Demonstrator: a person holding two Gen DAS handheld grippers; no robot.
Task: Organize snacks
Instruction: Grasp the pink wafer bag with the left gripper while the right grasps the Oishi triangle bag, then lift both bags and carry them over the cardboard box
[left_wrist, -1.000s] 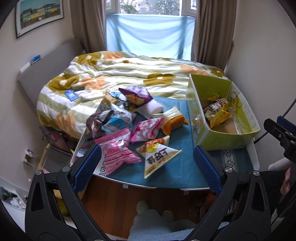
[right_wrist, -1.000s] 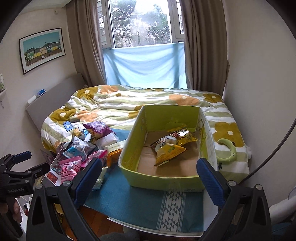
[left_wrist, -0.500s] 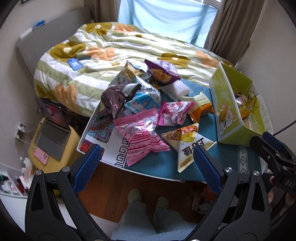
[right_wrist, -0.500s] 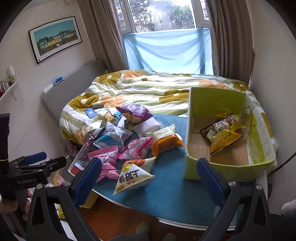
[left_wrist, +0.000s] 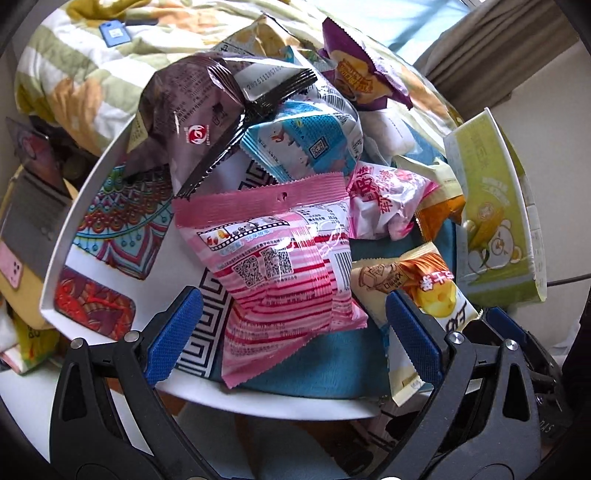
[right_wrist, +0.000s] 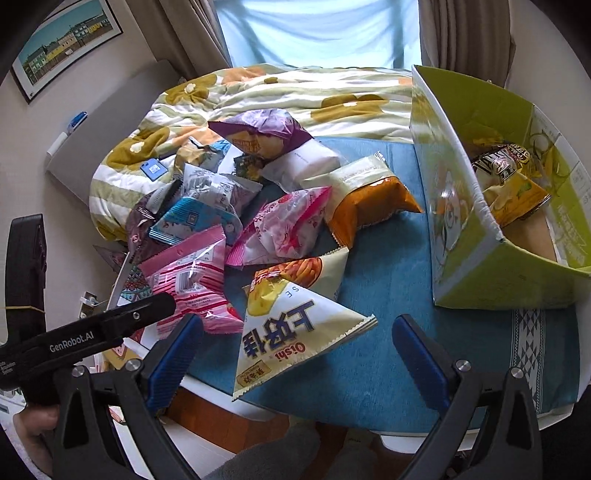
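Note:
Several snack bags lie in a pile on a round table (left_wrist: 258, 397). A pink striped bag (left_wrist: 284, 273) lies nearest my left gripper (left_wrist: 293, 332), which is open just above its lower end. A cream triangular Oishi bag (right_wrist: 295, 317) lies in front of my right gripper (right_wrist: 295, 347), which is open and empty. The same bag shows in the left wrist view (left_wrist: 432, 291). A green cardboard box (right_wrist: 491, 266) stands at the right with a couple of snack bags (right_wrist: 513, 184) inside. An orange bag (right_wrist: 369, 203) and a pale pink bag (right_wrist: 284, 225) lie mid-table.
A teal cloth (right_wrist: 388, 350) covers the table's right part. A bed with a flowered duvet (right_wrist: 295, 96) lies behind the table. A laptop (left_wrist: 33, 210) sits low at the left. The left gripper's body (right_wrist: 85, 339) reaches in at the right wrist view's lower left.
Both grippers have moved down and in toward the snack pile. The left one now hangs close over the pink striped bag, the right one over the Oishi bag. Both stay open.

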